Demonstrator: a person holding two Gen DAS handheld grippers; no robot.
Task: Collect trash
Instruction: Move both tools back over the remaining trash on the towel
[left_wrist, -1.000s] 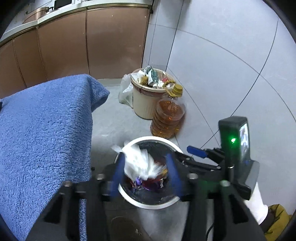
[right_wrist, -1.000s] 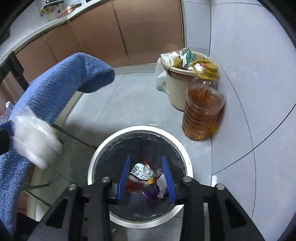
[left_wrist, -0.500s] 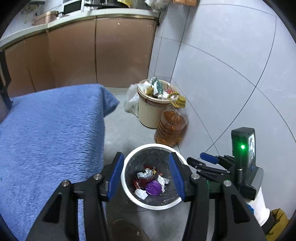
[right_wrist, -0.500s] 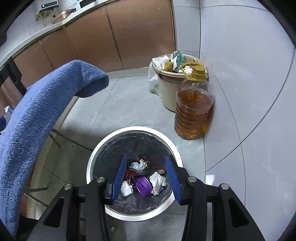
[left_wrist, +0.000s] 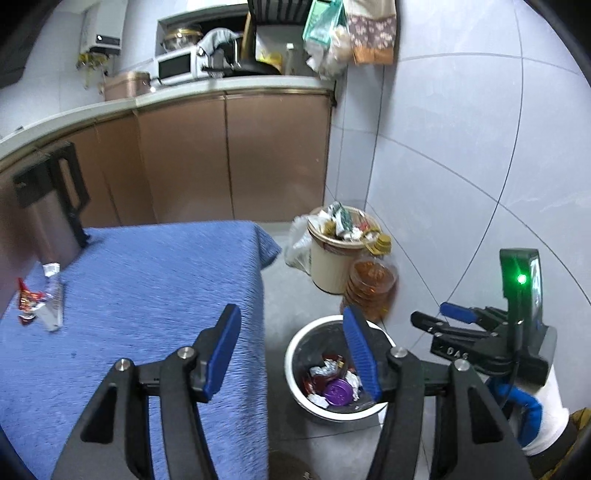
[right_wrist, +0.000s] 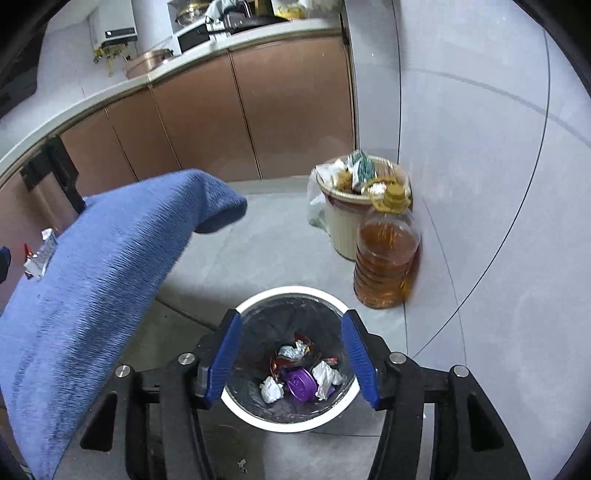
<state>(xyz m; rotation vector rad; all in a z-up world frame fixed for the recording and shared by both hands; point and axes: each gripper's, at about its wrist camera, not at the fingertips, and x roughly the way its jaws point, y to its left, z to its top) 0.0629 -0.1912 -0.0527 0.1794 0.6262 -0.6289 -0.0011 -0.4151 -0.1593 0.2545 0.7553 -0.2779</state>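
Observation:
A white-rimmed trash bin (left_wrist: 295, 354) (right_wrist: 291, 291) stands on the floor beside the blue-covered table (left_wrist: 147, 295) (right_wrist: 92, 266). Inside lie crumpled white paper (right_wrist: 271, 389), wrappers and a purple lid (right_wrist: 301, 382) (left_wrist: 338, 391). Red and silver wrappers (left_wrist: 38, 302) (right_wrist: 38, 254) lie on the table's far left. My left gripper (left_wrist: 291, 350) hovers over the table's edge and the bin, jaws opening, nothing between them. My right gripper (right_wrist: 291, 362) hangs above the bin, jaws opening and empty; it also shows as the right gripper (left_wrist: 439, 317) at the right of the left wrist view.
A beige bin (left_wrist: 332, 266) (right_wrist: 351, 221) heaped with rubbish and a big bottle of amber oil (left_wrist: 369, 288) (right_wrist: 386, 266) stand by the tiled wall. A steel jug (left_wrist: 48, 214) sits on the table. Brown cabinets (left_wrist: 221, 158) run behind.
The white crumpled paper left my left gripper and now lies in the bin. Both grippers rose and opened wider. The left view swung towards the table, revealing the wrappers.

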